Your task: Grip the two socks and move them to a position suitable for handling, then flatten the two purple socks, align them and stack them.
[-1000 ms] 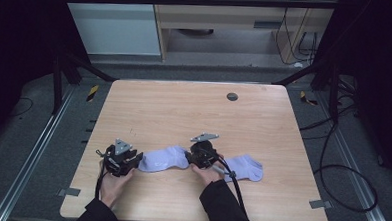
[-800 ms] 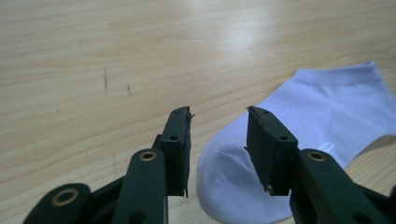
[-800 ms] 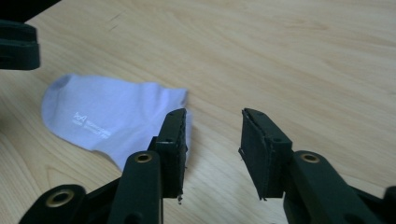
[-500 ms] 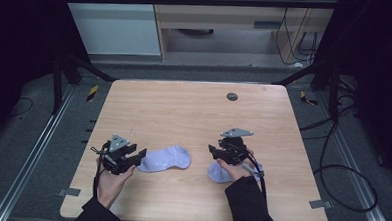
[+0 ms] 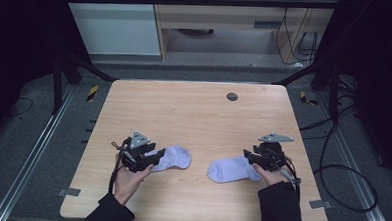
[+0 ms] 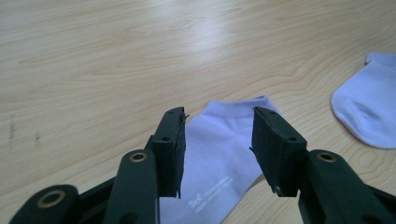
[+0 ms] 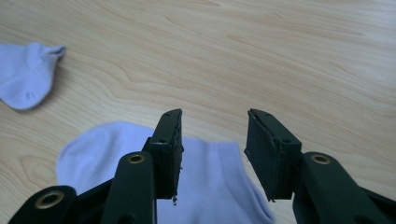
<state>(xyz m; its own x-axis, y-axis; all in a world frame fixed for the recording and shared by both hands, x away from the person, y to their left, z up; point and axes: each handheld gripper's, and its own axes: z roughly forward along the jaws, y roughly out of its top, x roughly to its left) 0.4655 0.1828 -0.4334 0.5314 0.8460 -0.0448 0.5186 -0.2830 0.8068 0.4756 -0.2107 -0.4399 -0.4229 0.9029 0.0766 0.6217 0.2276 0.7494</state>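
Lying flat and well apart near the table's (image 5: 199, 110) near edge, the left sock (image 5: 172, 158) and right sock (image 5: 233, 169) each sit under a gripper. Left gripper (image 6: 217, 144) and right gripper (image 7: 212, 147) have just been opening; both stand released above the fabric, gripping nothing. Closing without descending would miss the thin cloth, while pressing down too hard could bunch it or drag it off position.
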